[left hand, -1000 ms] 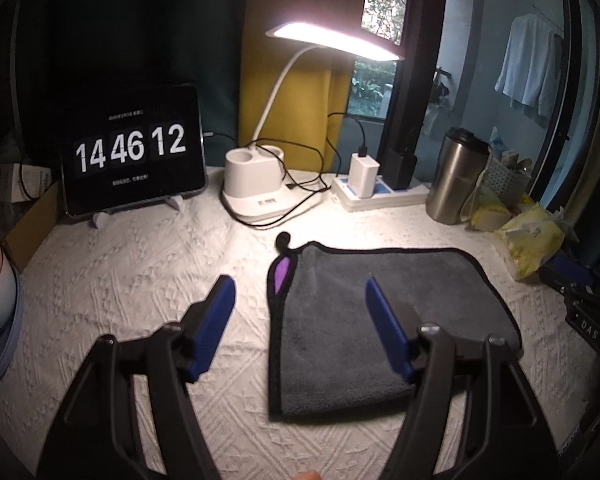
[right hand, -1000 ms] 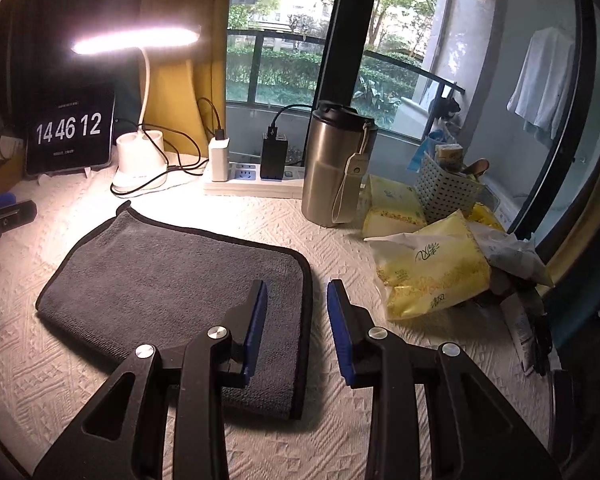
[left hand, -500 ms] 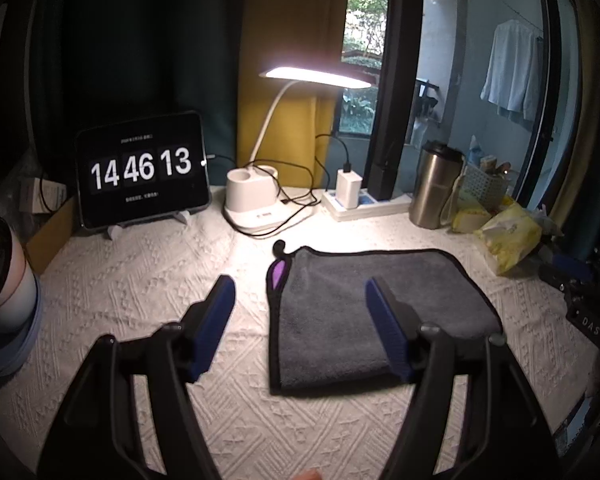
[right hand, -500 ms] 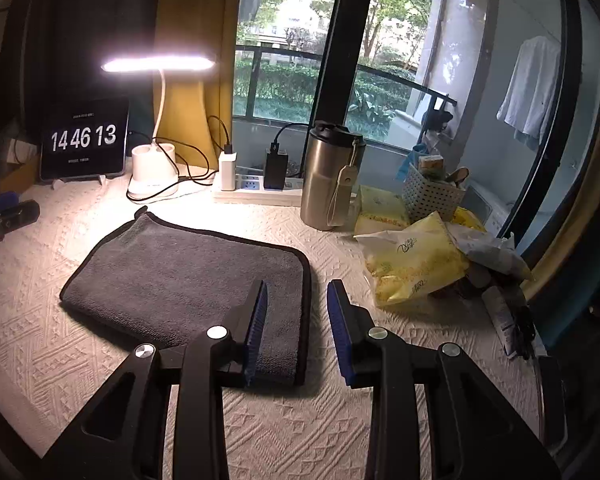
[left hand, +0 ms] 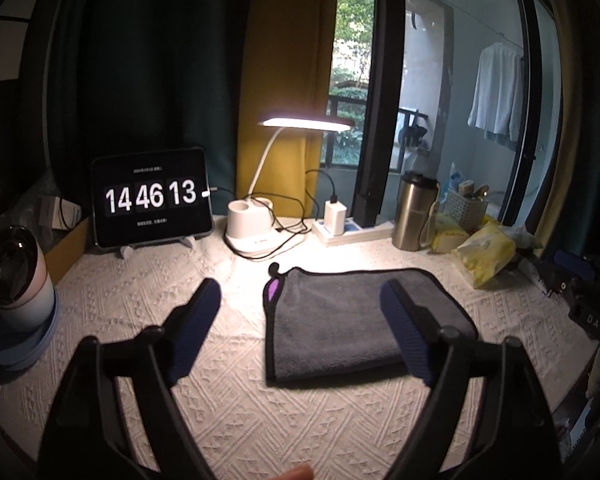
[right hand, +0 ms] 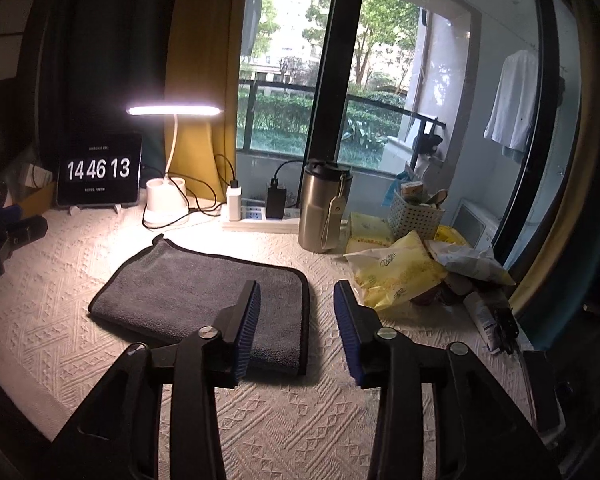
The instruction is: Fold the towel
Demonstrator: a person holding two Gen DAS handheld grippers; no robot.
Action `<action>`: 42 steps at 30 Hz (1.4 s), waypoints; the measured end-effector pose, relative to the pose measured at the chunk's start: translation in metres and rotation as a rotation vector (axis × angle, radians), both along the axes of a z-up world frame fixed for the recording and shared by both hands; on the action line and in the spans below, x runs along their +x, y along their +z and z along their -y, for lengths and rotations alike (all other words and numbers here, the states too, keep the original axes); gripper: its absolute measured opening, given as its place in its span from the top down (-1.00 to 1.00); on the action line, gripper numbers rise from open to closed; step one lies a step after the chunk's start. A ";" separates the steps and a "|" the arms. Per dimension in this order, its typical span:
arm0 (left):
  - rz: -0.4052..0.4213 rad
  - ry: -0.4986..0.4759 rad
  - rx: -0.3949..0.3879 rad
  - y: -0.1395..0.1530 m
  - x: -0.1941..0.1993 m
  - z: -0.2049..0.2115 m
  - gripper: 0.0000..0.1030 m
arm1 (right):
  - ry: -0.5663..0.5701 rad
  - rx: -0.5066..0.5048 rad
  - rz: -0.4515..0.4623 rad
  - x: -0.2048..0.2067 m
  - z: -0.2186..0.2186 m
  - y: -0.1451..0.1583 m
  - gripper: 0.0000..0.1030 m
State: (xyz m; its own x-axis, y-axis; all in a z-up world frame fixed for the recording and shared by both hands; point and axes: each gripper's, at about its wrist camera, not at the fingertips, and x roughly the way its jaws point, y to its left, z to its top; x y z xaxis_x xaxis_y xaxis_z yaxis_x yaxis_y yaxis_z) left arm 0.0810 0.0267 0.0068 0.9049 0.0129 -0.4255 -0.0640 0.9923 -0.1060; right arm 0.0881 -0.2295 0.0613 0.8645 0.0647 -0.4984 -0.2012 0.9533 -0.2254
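A grey towel (left hand: 340, 312) with black trim lies folded flat on the white textured tablecloth (left hand: 236, 400); it also shows in the right wrist view (right hand: 204, 292). A purple tag (left hand: 273, 290) shows at its far left corner. My left gripper (left hand: 300, 308) is open and empty, held above and in front of the towel's left part. My right gripper (right hand: 296, 308) is open and empty, held above the towel's right near corner. Neither touches the towel.
At the back stand a tablet clock (left hand: 152, 198), a lit desk lamp (left hand: 260, 232), a power strip (left hand: 352, 230) and a steel tumbler (left hand: 414, 212). Yellow packets (right hand: 396, 272) and a white basket (right hand: 416, 212) lie right. A round pink-and-blue device (left hand: 12, 292) stands left.
Both grippers have drawn back and up from the towel, so it looks smaller and farther. The towel has not moved. The right gripper's jaws stand a little wider apart.
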 end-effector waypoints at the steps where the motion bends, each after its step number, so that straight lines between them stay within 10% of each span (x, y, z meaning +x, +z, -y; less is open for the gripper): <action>1: 0.015 0.001 -0.003 0.003 -0.005 0.000 -0.67 | 0.000 0.005 0.015 -0.005 0.000 0.003 0.16; 19: 0.215 0.061 0.009 0.020 -0.079 0.006 -0.90 | 0.058 0.083 0.268 -0.091 0.001 0.040 -0.31; 42: 0.245 0.062 0.014 0.024 -0.086 0.005 -0.90 | 0.058 0.074 0.289 -0.096 -0.002 0.043 -0.32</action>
